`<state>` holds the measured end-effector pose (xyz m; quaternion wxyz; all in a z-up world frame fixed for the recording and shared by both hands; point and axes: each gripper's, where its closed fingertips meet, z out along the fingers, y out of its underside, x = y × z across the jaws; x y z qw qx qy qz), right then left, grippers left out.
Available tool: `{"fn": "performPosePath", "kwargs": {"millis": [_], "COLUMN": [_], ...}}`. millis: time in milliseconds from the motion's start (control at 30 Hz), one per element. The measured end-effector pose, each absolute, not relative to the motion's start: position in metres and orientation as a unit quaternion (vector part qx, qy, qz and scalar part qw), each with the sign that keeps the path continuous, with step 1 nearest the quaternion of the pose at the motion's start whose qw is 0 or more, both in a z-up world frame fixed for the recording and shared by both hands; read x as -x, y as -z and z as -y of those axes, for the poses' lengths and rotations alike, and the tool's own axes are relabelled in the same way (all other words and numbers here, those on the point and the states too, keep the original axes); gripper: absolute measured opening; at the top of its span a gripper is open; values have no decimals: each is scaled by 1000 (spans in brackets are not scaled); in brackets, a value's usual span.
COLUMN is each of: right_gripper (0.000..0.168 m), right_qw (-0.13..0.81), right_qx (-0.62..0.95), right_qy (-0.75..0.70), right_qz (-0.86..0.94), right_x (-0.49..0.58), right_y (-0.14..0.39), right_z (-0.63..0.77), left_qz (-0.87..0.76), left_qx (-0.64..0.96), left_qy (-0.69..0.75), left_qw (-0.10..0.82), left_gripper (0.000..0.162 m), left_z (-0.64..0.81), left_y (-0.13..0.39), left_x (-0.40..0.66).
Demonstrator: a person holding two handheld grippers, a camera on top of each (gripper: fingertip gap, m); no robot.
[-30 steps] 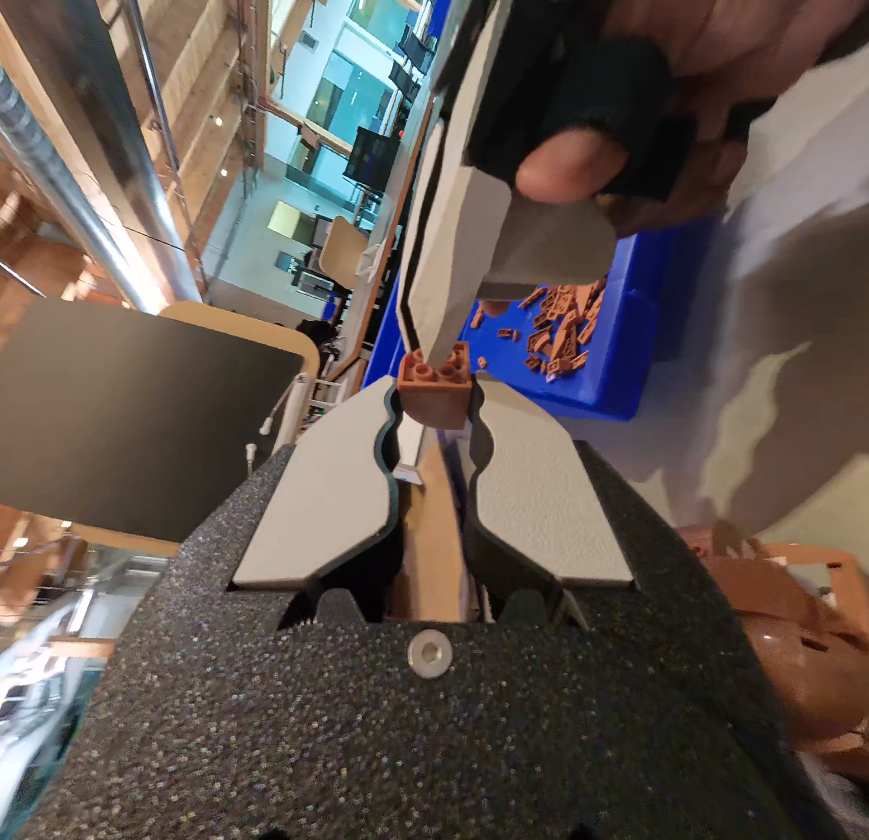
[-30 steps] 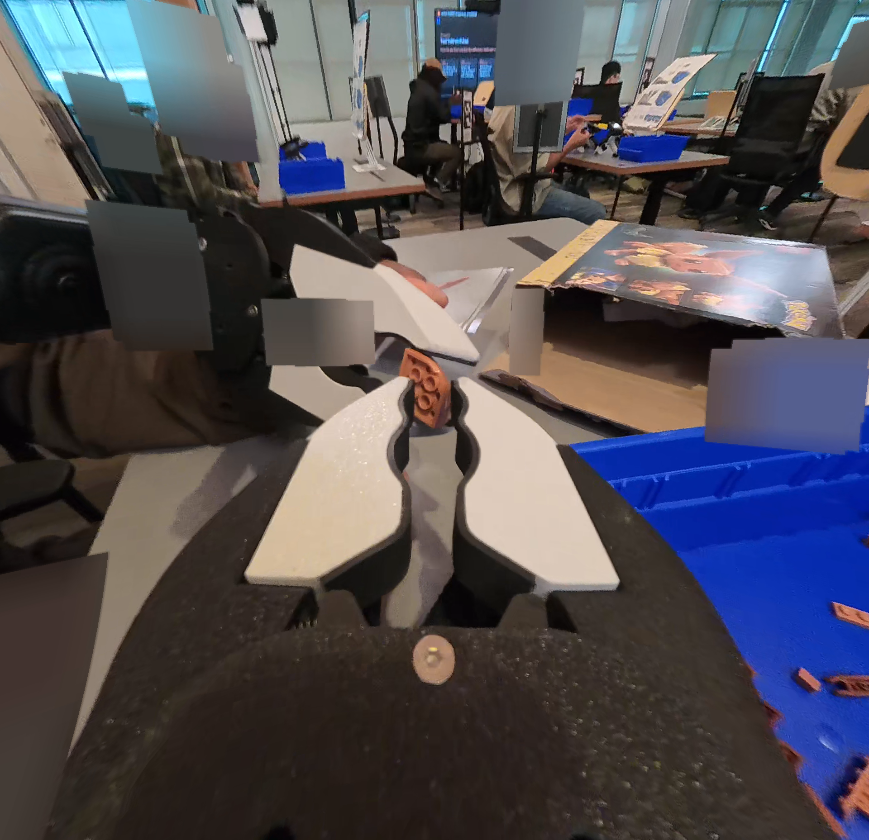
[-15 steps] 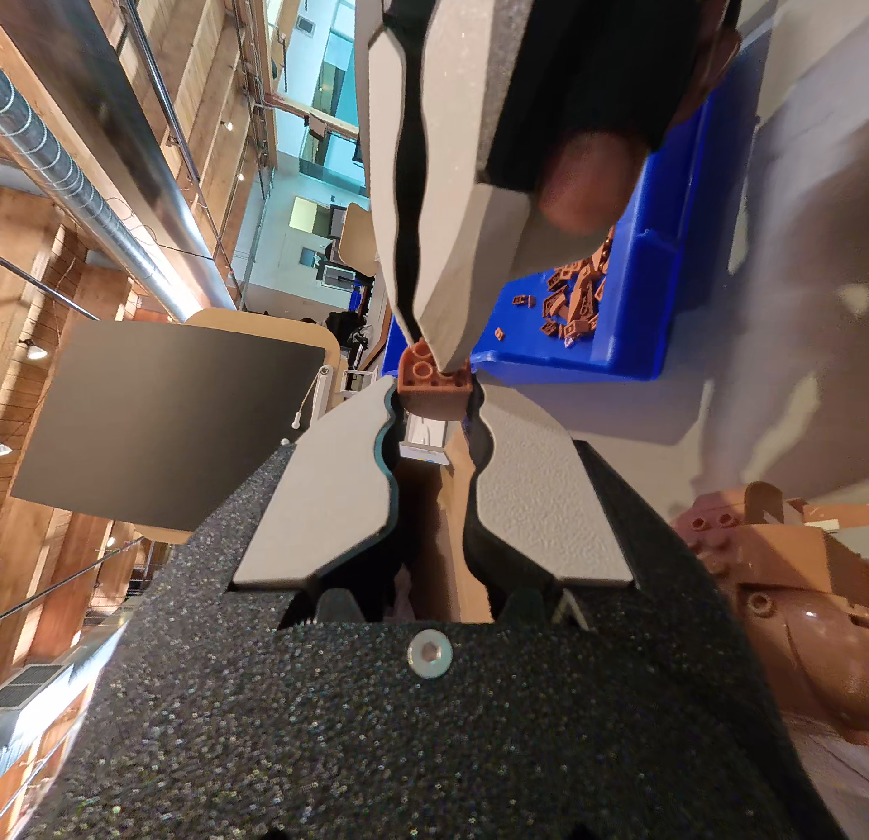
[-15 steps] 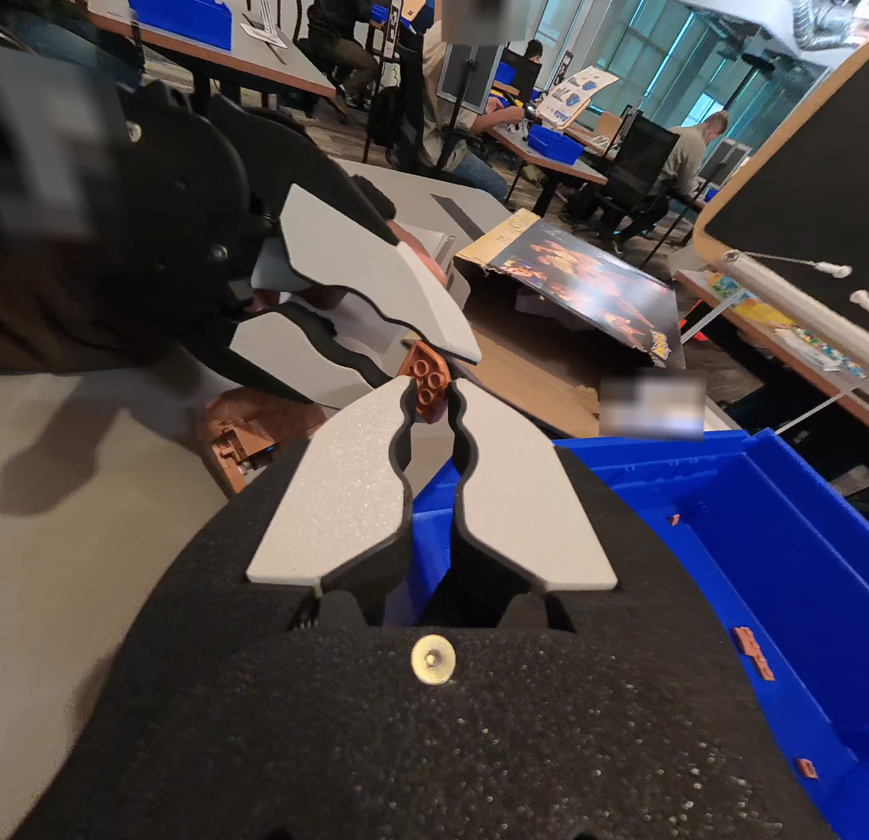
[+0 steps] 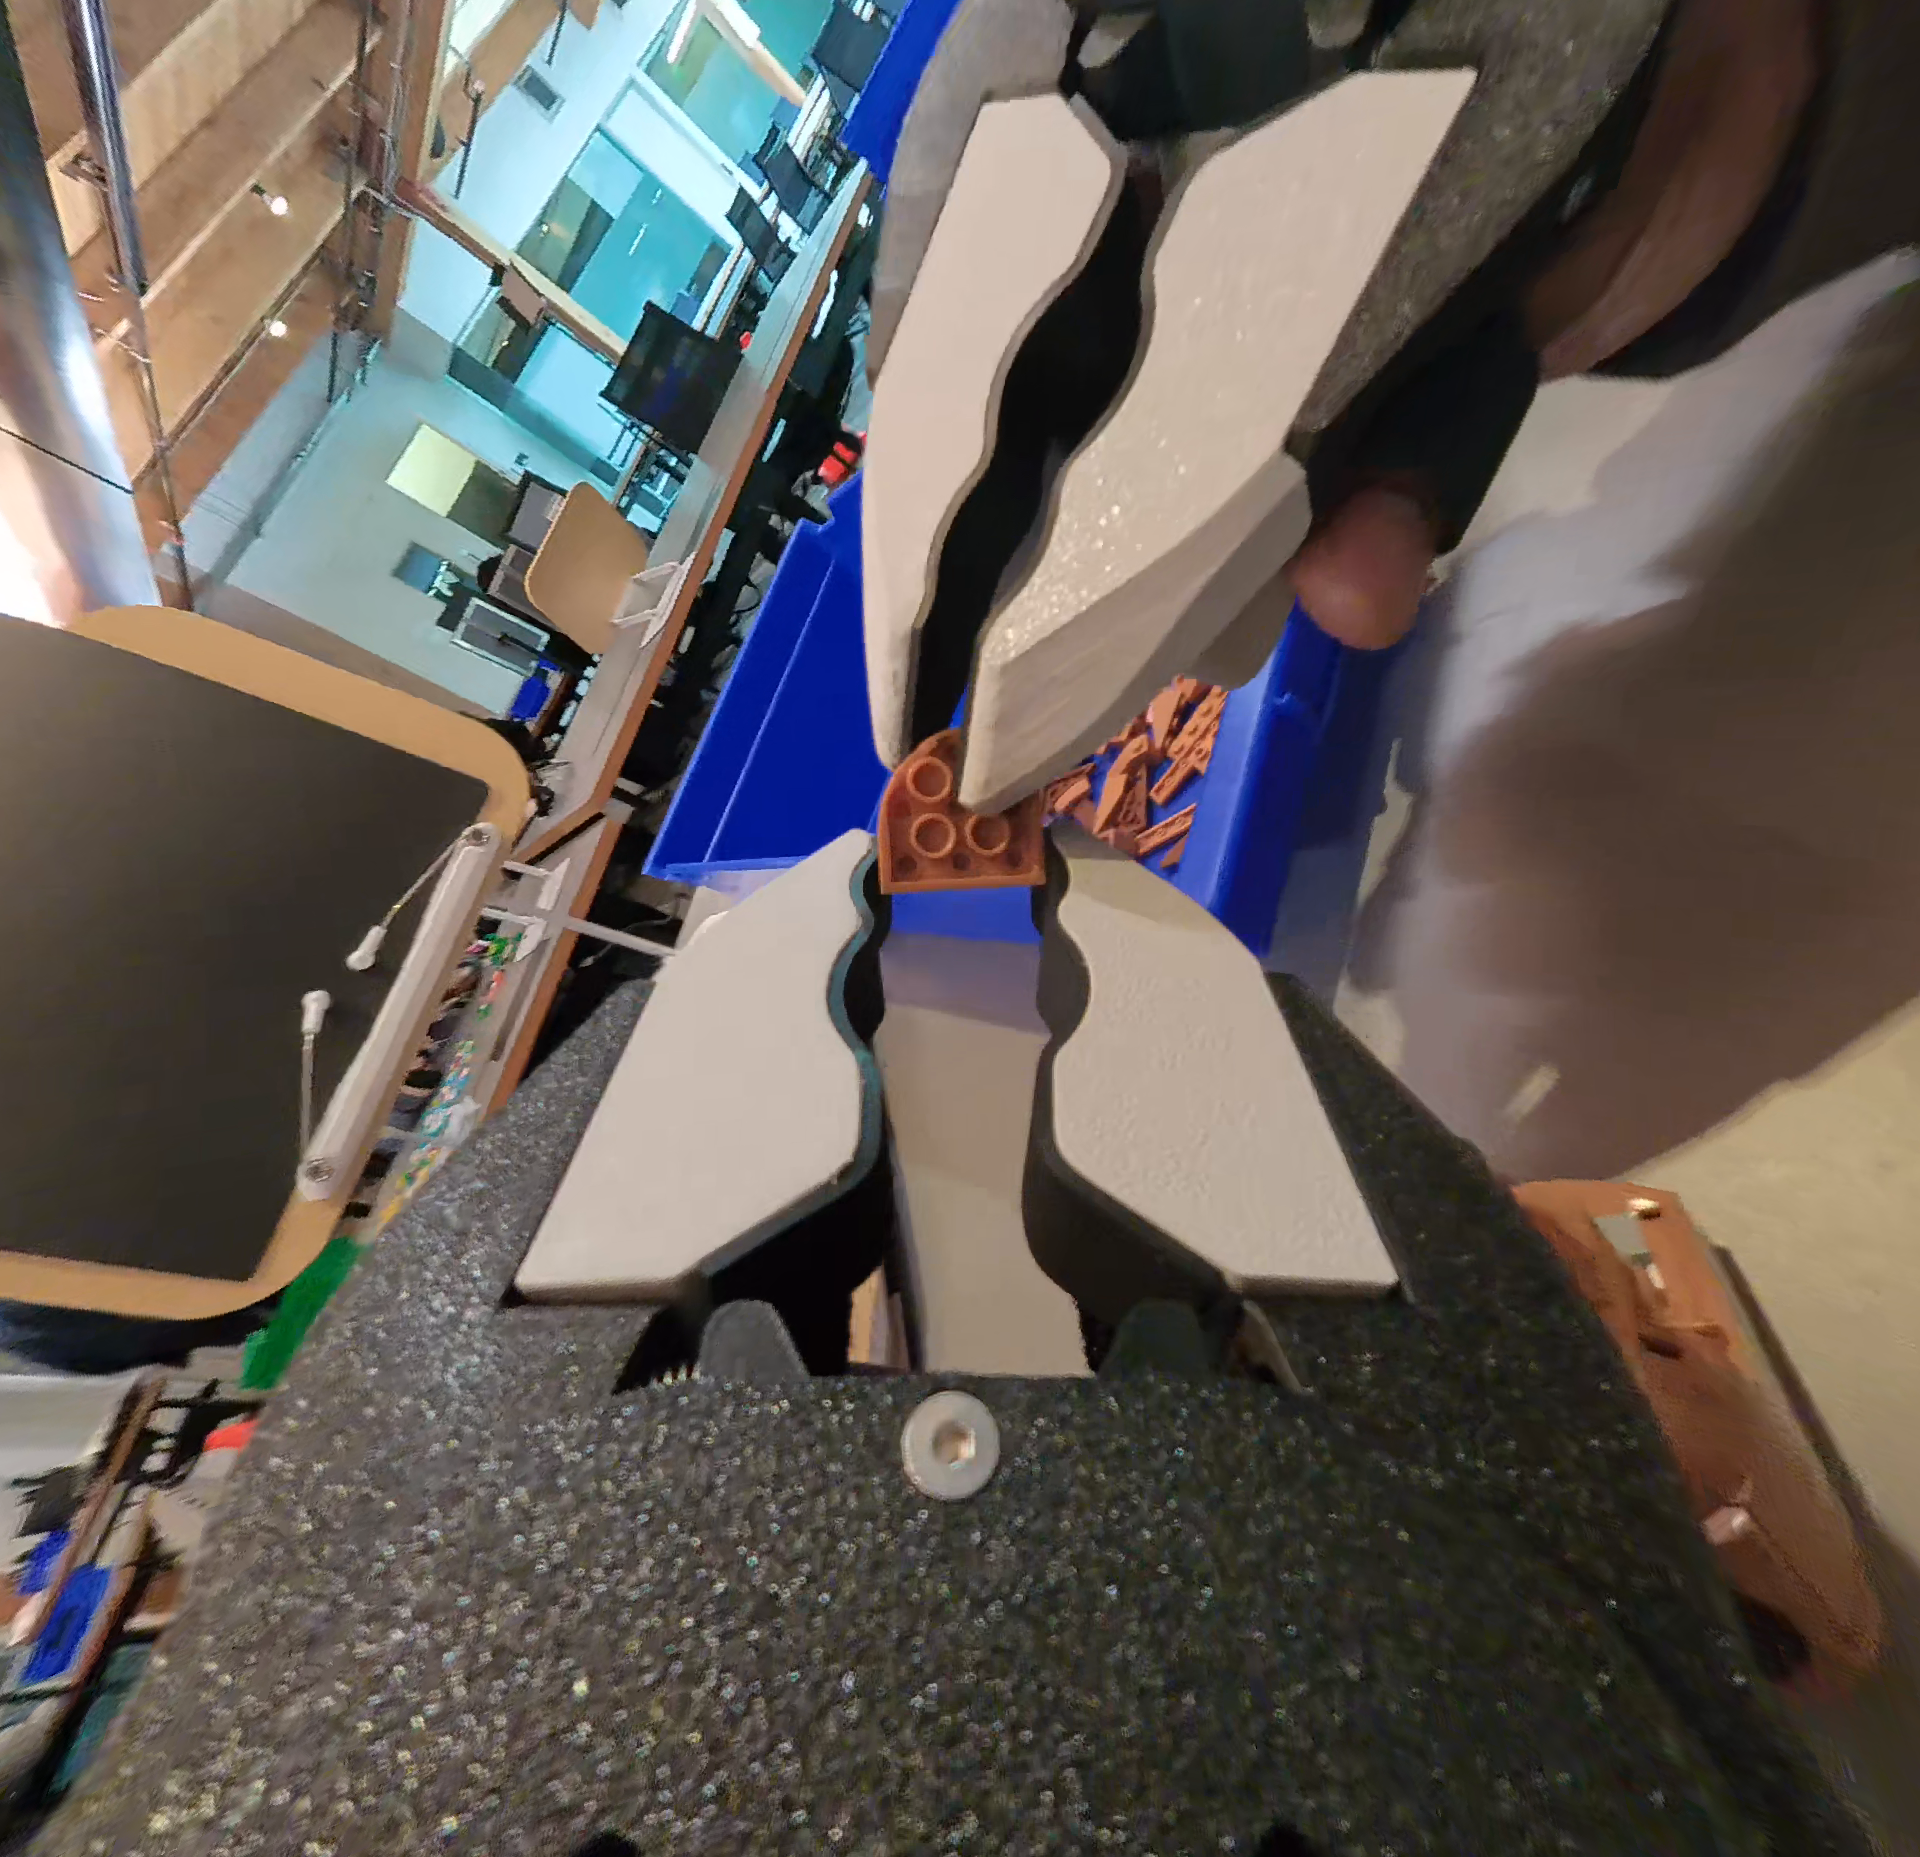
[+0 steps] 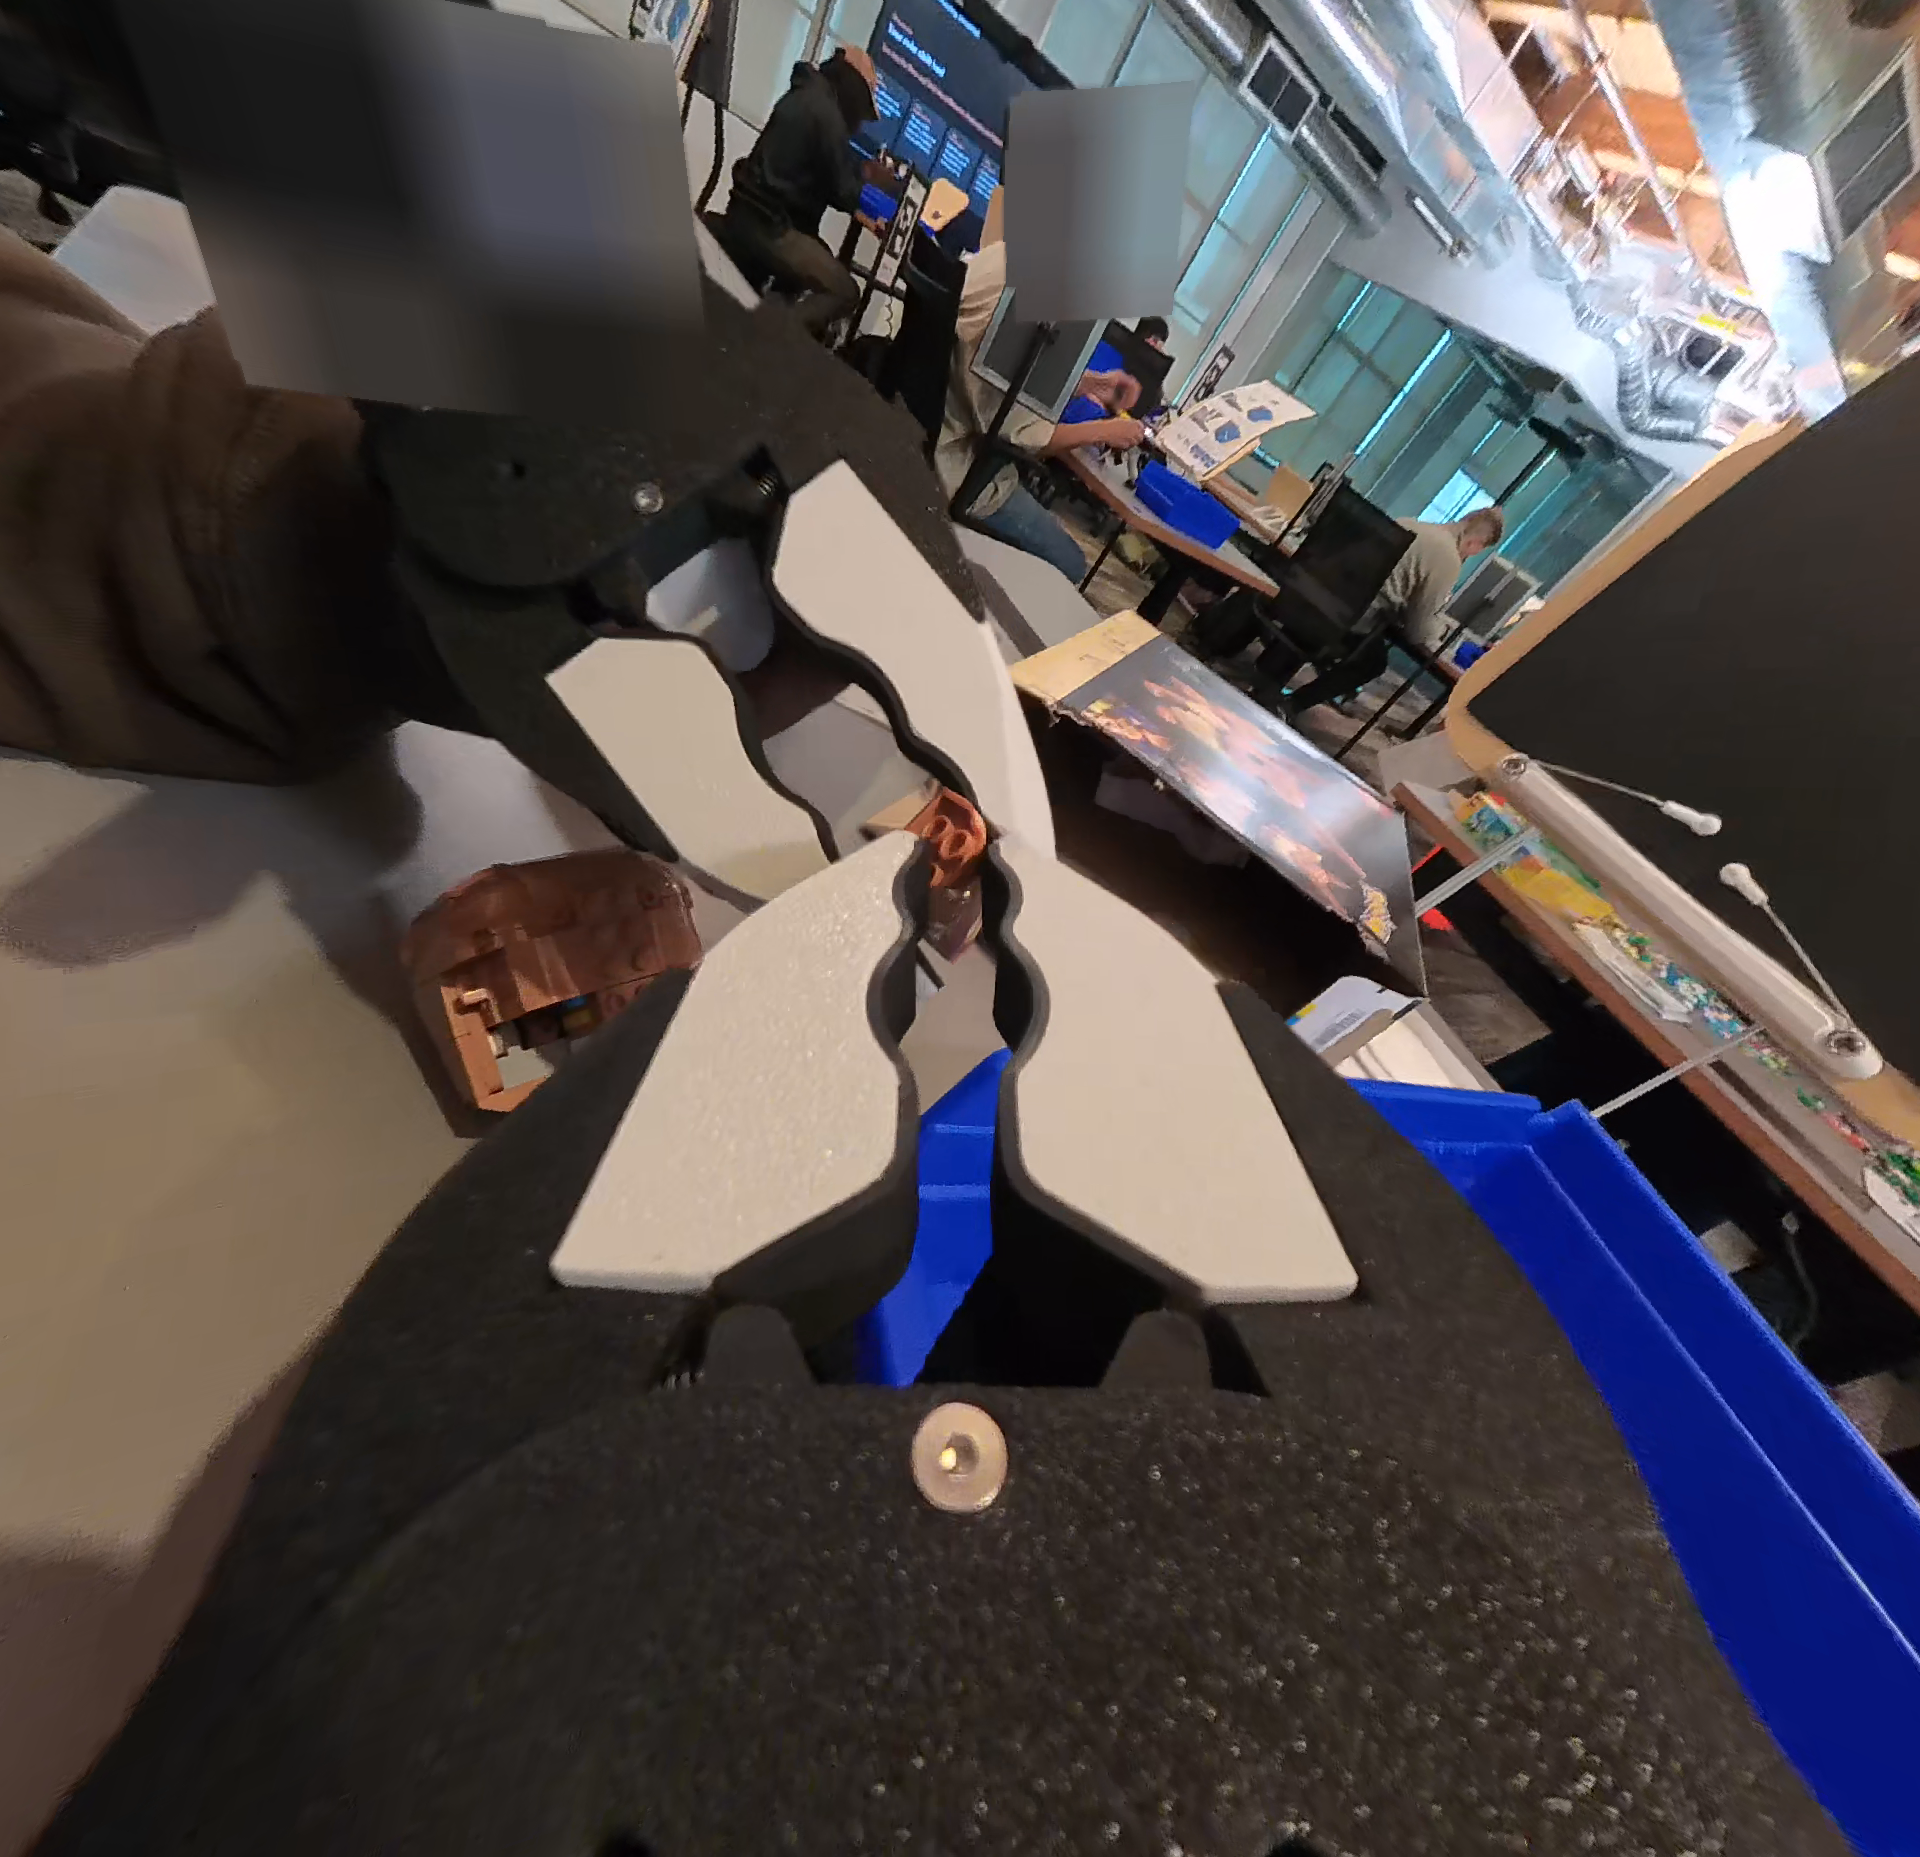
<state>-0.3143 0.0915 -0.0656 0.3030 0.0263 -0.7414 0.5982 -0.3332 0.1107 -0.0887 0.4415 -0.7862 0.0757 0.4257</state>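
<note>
A small brown studded brick with one rounded corner sits between the fingertips of both grippers. My left gripper is shut on its two sides. The right gripper comes down from above in the left wrist view, and its grey fingers pinch the brick's upper part. In the right wrist view my right gripper is shut on the same brick, which is mostly hidden. The left gripper's grey fingers reach in from the upper left. Both are held above a grey table.
A blue bin with several loose brown pieces lies beyond the brick; its wall runs under my right gripper. A brown built model stands on the grey table. A printed box and a black board are nearby. The tips of both grippers are at nearly the same place.
Both grippers have kept hold of the brick and turned together. Its studded face now points at the left camera. The right gripper's fingers now show flat-on from above.
</note>
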Motion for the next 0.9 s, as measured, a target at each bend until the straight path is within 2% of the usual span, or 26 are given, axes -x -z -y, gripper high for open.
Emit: {"fn": "performPosePath", "kwargs": {"millis": [233,500,900], "right_gripper": [8,7,6], "right_qw": [352,321,326], "right_qx": [-40,-50,-102], "right_qy": [-529,-556,-569], "right_qz": [771,765,748], "right_x": [320,314,306], "right_y": [79,76,74], "right_z": [-90,-92,-94], "left_qz": [-122,-114,-100], "left_qx": [787,801,817], "left_qy": [-501,-456,-369], "left_qw": [338,370,432], "left_gripper": [26,27,26], "left_z": [-106,-108,-116], "left_y": [101,102,105], "left_x": [341,335,322]}}
